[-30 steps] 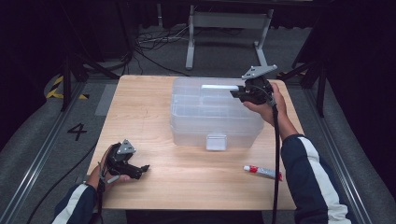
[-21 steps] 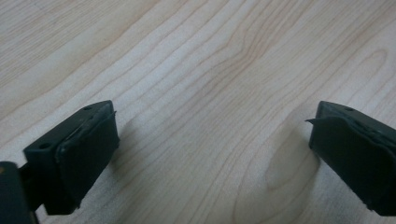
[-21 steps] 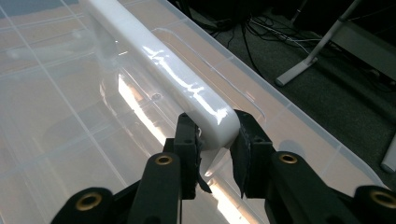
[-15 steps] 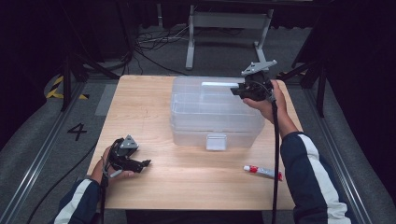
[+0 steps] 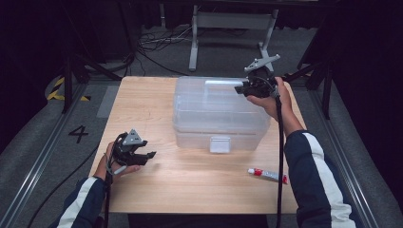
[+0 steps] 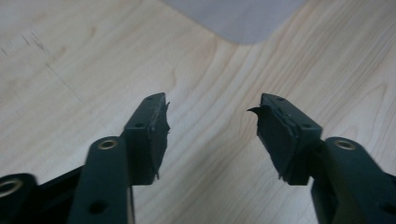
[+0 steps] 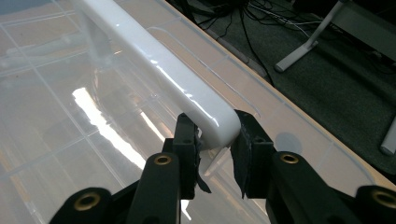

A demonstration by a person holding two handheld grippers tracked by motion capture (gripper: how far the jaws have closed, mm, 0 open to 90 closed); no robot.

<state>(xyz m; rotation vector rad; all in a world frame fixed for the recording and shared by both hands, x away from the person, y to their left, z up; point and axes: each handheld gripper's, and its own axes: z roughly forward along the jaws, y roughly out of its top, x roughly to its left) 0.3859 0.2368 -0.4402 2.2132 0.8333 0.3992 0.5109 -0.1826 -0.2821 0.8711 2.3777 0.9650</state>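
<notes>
**Clear lidded box, held by its white handle at the table's far right**

Item 1. Storage box (image 5: pixel 218 114): clear plastic, lid on, standing on the wooden table (image 5: pixel 157 190) right of centre and toward the far edge. A white latch (image 5: pixel 220 144) sits on its near wall. The long white handle (image 5: pixel 223 84) lies along the lid near the far edge; in the right gripper view the handle (image 7: pixel 163 65) runs up and away from the jaws over the ribbed clear lid (image 7: pixel 70 121).

Item 2. Right gripper (image 5: pixel 243 89): held over the box's far right corner, a grey three-cornered plate on top, cable trailing down along the striped sleeve. Its jaws are clamped on the rounded right end of the handle, one pad on each side, as seen in the right gripper view (image 7: pixel 215 140).

Item 3. Left gripper (image 5: pixel 148 156): held near the table's front left area, well apart from the box. Its jaws have just been closing and stand partly apart, with nothing between them; bare wood shows in the gap in the left gripper view (image 6: pixel 212 121). A rounded corner of the box (image 6: pixel 238 18) shows beyond it.

Item 4. Small tube (image 5: pixel 267 175): white with a red end, lying flat near the table's front right edge, apart from the box and both grippers.
</notes>
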